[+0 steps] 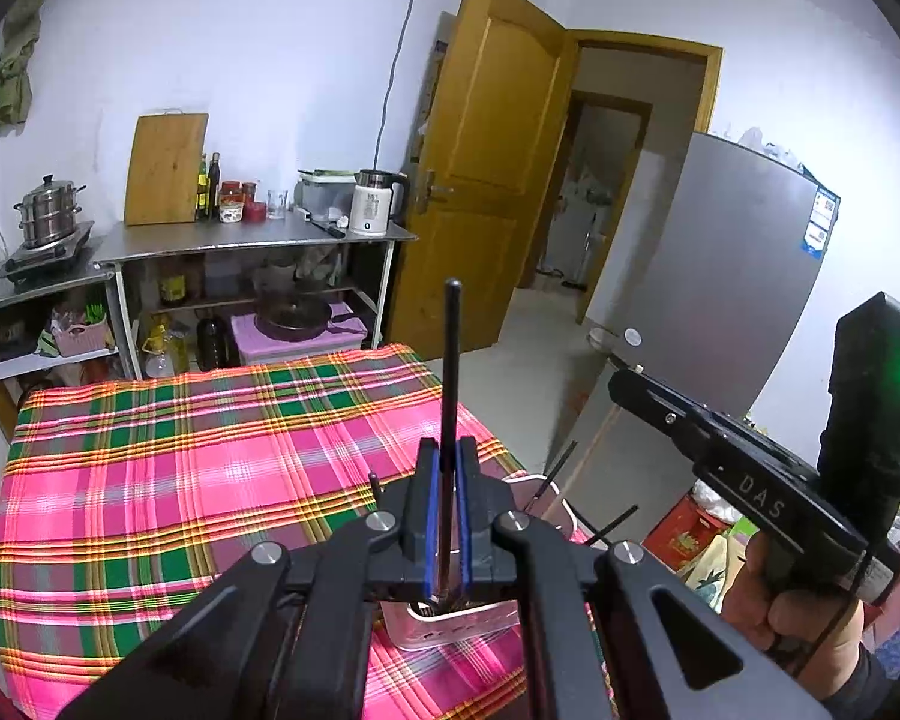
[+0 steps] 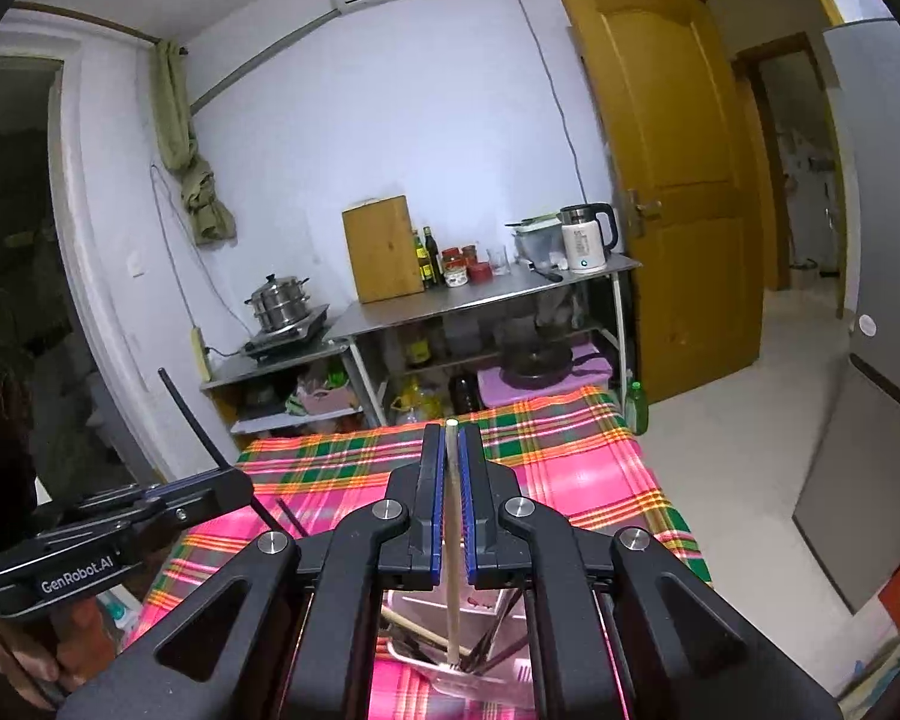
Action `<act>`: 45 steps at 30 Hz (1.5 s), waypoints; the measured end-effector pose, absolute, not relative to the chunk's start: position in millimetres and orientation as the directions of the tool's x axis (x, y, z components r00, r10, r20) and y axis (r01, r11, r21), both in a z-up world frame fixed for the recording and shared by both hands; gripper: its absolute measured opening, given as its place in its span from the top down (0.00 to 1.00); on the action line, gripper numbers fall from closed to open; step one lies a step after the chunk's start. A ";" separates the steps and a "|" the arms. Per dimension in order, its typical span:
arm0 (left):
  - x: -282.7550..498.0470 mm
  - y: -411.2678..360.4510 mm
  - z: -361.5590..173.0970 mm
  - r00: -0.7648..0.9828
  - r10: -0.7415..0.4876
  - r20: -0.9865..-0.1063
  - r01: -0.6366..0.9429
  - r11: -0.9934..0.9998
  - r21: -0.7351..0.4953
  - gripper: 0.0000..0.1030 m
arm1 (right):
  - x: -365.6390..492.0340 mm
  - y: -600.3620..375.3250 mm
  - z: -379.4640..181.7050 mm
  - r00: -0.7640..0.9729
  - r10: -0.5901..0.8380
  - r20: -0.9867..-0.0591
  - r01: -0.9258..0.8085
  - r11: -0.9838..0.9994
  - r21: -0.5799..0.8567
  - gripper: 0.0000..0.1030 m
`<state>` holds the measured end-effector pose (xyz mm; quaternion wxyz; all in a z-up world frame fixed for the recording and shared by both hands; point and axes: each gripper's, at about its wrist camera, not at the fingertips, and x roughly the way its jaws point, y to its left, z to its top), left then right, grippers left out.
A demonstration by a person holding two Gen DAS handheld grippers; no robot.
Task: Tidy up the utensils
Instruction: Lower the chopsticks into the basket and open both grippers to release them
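Both hands are mid-sort. Directly over the white holder (image 1: pixel 486 612), which stands on the plaid-covered surface (image 1: pixel 150 480) and has more sticks in it, the left gripper (image 1: pixel 448 450) has its jaws pressed tight on a black chopstick (image 1: pixel 452 360). Just right of the holder, the right gripper (image 2: pixel 452 438) clamps a pale wooden chopstick (image 2: pixel 452 540). Neither is placed anywhere yet, so most of the sorting appears left.

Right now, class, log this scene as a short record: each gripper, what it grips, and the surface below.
left gripper: shut on black chopstick
right gripper: shut on pale wooden chopstick
container: white, holds more utensils, below both grippers
surface: plaid cloth, pink and green
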<state>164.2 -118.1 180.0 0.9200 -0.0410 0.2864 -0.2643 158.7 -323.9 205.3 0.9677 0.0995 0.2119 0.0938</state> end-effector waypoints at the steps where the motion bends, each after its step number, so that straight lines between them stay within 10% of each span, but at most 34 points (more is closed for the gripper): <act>1: 165.8 -119.9 176.3 0.695 -0.506 -0.511 0.462 0.859 -0.223 0.95 | 160.6 -323.1 201.1 0.890 0.225 -0.395 -0.140 0.962 0.233 0.95; 30: 174.2 -134.3 120.0 0.642 -0.470 -0.605 0.457 0.869 -0.191 0.93 | 168.3 -308.6 135.8 0.820 0.236 -0.521 -0.165 0.970 0.181 0.95; 45: 144.9 -110.8 144.5 0.700 -0.473 -0.535 0.446 0.875 -0.189 0.75 | 138.8 -315.8 153.9 0.850 0.223 -0.477 -0.158 0.972 0.174 0.86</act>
